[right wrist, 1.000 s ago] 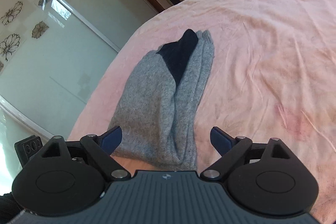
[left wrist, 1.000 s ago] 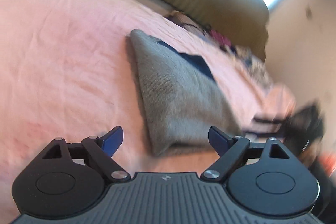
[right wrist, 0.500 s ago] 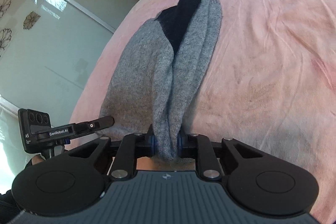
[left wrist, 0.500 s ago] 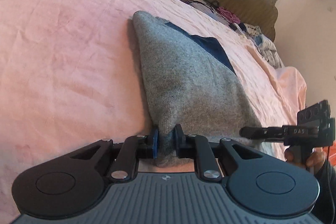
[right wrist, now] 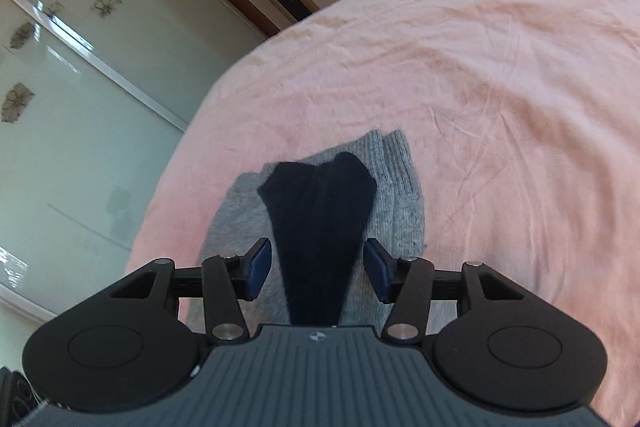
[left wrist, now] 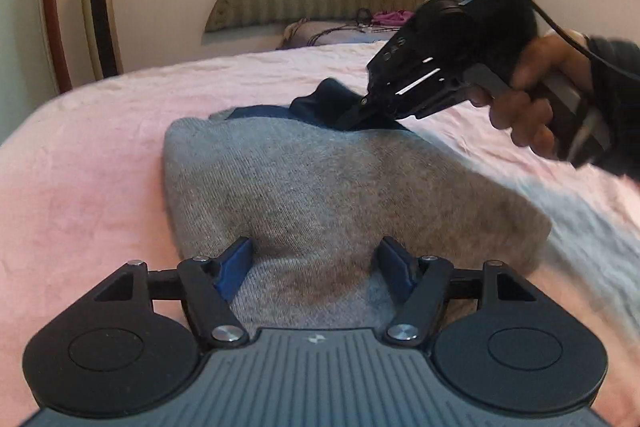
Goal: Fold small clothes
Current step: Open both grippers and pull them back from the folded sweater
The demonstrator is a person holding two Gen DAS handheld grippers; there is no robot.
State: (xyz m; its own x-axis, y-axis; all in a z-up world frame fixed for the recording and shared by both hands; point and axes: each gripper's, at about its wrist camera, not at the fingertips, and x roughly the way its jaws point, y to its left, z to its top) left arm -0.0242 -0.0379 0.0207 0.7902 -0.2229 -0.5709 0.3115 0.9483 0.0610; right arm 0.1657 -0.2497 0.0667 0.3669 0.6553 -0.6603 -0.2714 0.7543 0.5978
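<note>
On the pink bedspread (right wrist: 500,75), the grey sock pair (left wrist: 340,187) now lies doubled over, its navy toe end (right wrist: 320,195) brought onto the grey body. Both grippers, clamped on it half a second ago, stand released: left gripper (left wrist: 316,263) and right gripper (right wrist: 318,269) with jaws apart. Judgement: fold placed, essentially complete. Knit looks soft, slightly rumpled.

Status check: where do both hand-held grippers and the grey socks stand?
Left hand-held gripper open over grey socks. Right hand-held gripper open, navy toe between fingers. Socks folded on pink bedsheet. Nothing blocking.
</note>
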